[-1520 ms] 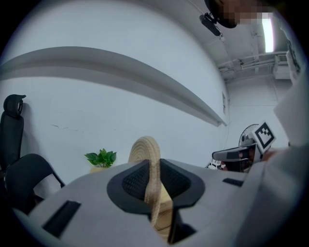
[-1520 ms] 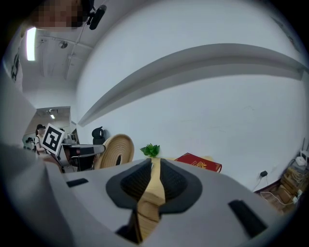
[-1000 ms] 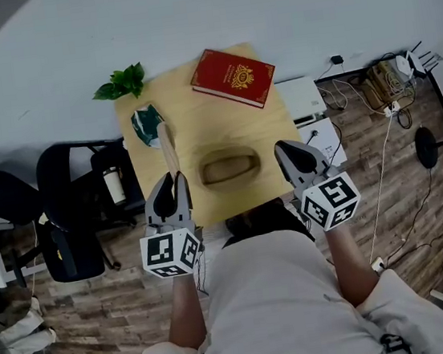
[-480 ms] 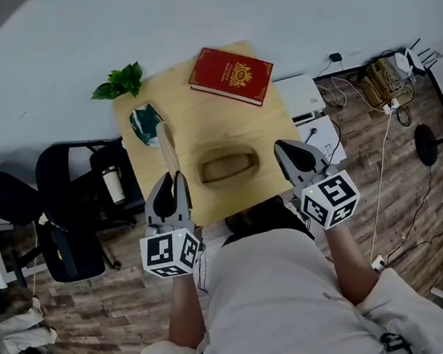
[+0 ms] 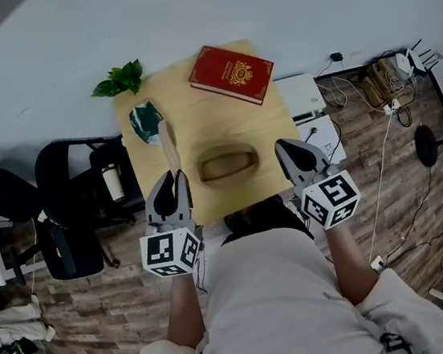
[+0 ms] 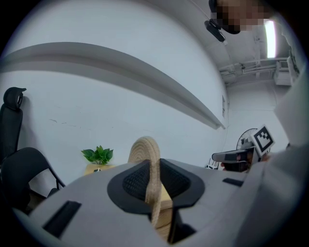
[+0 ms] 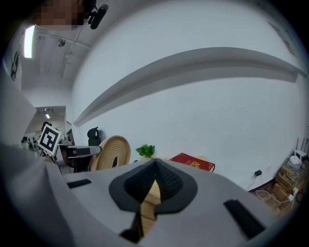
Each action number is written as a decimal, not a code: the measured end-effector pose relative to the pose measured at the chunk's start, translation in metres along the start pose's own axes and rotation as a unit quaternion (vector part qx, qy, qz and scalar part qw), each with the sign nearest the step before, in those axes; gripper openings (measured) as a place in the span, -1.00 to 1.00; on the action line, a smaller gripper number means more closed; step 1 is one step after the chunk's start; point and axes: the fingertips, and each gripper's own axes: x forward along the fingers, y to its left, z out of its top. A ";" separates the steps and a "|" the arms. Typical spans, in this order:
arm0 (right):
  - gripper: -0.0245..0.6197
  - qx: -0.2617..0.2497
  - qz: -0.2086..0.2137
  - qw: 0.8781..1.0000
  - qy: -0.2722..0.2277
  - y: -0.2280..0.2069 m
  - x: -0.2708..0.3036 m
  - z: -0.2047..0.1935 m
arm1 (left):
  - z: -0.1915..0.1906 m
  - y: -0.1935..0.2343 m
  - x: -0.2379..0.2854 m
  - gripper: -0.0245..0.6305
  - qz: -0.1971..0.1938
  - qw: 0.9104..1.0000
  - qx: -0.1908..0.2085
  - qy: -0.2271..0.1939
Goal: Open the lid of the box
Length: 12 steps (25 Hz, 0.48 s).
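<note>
An oval woven box (image 5: 228, 165) sits open on the small wooden table (image 5: 195, 103), between my two grippers. Its round woven lid (image 5: 168, 148) stands on edge, lifted off to the box's left. My left gripper (image 5: 176, 180) is shut on that lid; in the left gripper view the lid's rim (image 6: 146, 155) runs up between the pads of the left gripper (image 6: 153, 185). My right gripper (image 5: 289, 152) hovers at the box's right side, shut with nothing in it. The right gripper view shows the right gripper (image 7: 155, 176) closed and the lid (image 7: 110, 153) at the left.
A red book (image 5: 232, 75) lies at the table's far right corner. A green plant (image 5: 121, 82) and a green-and-white object (image 5: 146, 122) are at the far left. Black chairs (image 5: 73, 216) stand left of the table, cables and a power strip (image 5: 321, 131) on the right floor.
</note>
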 end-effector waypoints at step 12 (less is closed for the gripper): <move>-0.92 -0.004 -0.003 1.000 0.007 -0.004 -0.002 -0.002 | 0.000 -0.003 0.001 -0.72 0.000 1.000 0.005 0.002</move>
